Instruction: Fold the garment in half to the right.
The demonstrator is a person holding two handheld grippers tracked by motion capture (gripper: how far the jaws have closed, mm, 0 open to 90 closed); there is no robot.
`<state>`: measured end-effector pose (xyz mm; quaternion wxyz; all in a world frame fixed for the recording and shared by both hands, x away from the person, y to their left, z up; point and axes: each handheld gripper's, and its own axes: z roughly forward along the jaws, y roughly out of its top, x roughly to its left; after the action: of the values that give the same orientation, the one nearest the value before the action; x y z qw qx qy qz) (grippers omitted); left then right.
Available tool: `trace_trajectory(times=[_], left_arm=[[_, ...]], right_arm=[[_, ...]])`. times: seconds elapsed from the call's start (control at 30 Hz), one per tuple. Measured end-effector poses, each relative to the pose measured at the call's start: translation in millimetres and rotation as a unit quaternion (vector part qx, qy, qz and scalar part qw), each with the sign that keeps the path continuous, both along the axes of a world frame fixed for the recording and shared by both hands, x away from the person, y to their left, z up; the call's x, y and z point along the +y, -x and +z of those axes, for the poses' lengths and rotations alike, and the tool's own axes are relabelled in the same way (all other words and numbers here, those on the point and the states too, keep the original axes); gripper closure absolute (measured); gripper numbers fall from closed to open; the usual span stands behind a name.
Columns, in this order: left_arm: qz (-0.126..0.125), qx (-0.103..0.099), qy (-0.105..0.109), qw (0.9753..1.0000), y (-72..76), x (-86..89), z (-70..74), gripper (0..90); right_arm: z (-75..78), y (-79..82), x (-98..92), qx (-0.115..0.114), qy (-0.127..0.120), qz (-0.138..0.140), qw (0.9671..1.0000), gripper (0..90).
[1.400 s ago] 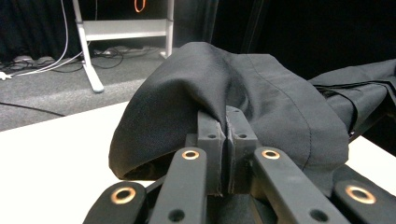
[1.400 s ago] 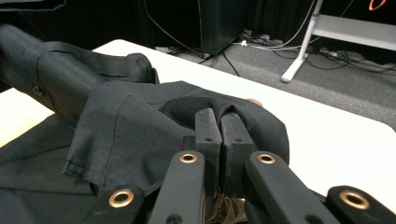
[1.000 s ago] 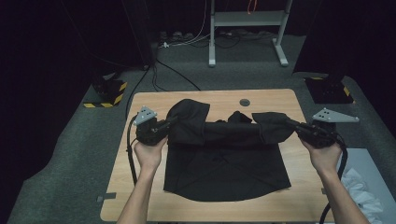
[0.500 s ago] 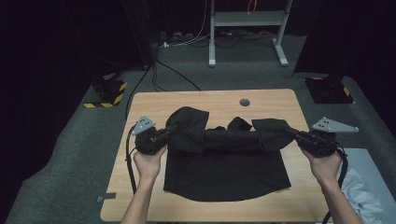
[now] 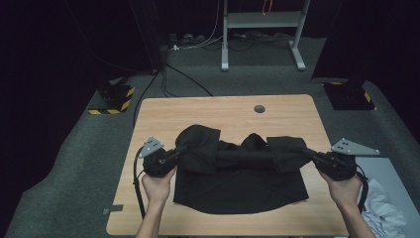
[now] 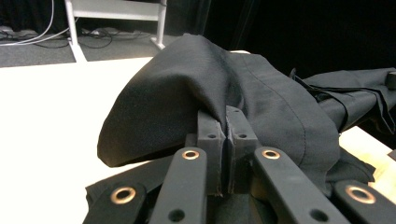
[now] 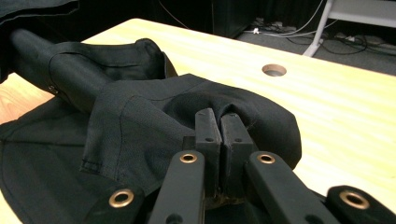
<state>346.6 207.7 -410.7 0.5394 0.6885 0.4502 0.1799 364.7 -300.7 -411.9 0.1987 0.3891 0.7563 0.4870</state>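
Claws first: from the high view, the left claw [image 5: 174, 151] and the right claw [image 5: 308, 153] each pinch one end of a black garment [image 5: 240, 173] on the desk [image 5: 223, 111]. Its upper part is gathered into a band stretched between them, while the lower part lies flat toward the near edge; holding both ends at once likely keeps the fold straight as it is brought over.

Left gripper view: the left claw [image 6: 227, 135] is clamped together on a bunched fold, the cloth rising in a hump over the jaws.

Right gripper view: the right claw [image 7: 222, 135] is likewise closed on a hemmed corner, with a cable hole [image 7: 274, 70] in the desk beyond.
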Motion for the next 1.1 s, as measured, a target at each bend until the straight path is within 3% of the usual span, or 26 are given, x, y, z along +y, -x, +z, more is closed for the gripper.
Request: trace_trajectory(times=[0.33,0.43,0.83,1.1], left_arm=[[0.001,0.004,-0.006,1.0,20.7,-2.6,-19.7,86.8],[0.001,0.001,-0.03,0.9996,29.4,-5.3,-29.3,86.8],[0.006,0.028,-0.05,0.9983,57.4,-10.6,-69.8,86.6],[0.014,0.056,-0.055,0.9968,67.8,-11.8,-96.0,86.5]], right_arm=[[-19.7,18.4,-0.4,0.009,0.003,-0.004,0.9999,87.8],[-27.7,25.8,-1.0,0.01,0.003,-0.005,0.9999,87.8],[-62.1,50.0,-1.9,0.03,0.015,-0.016,0.9993,87.8],[-82.5,61.1,1.1,0.044,0.031,-0.024,0.9982,87.8]])
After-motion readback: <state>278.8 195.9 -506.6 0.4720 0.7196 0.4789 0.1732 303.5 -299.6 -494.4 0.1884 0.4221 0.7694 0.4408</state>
